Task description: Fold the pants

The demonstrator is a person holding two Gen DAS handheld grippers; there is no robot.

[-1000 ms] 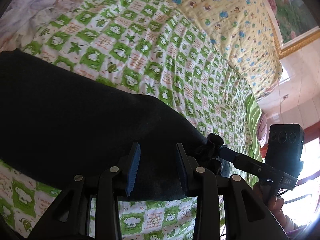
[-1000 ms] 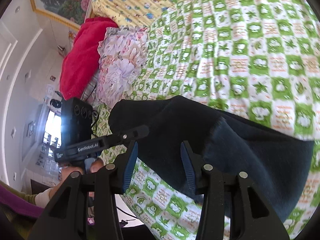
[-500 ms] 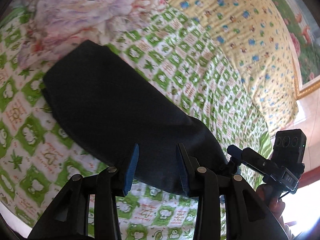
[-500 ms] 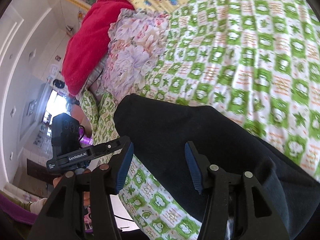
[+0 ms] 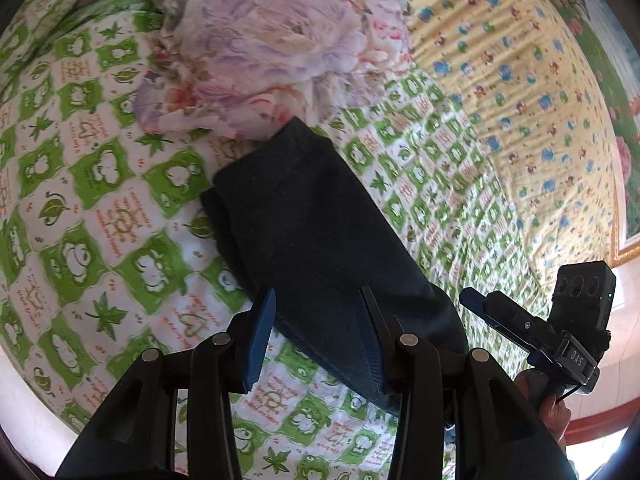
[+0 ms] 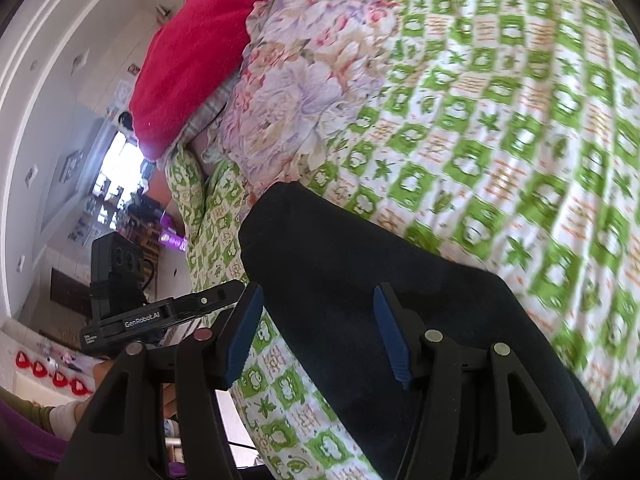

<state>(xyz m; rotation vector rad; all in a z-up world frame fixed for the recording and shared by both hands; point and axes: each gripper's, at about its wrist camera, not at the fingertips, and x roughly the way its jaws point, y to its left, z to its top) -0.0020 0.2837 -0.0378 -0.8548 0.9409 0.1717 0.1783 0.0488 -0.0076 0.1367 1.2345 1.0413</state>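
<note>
The dark navy pants lie folded in a long narrow strip on the green-and-white checked bedsheet. They also show in the right wrist view. My left gripper is open and empty, held above the near end of the strip. My right gripper is open and empty above the same strip. The other hand-held gripper shows in each view, at the right edge of the left wrist view and at the left of the right wrist view.
A floral pillow lies just beyond the far end of the pants, with a red blanket behind it. A yellow patterned cover spreads at the back. The bed edge drops to the floor at left.
Both grippers have pulled back and up from the pants, so more of the folded strip and the pillow are in view. The pants stay flat on the bed.
</note>
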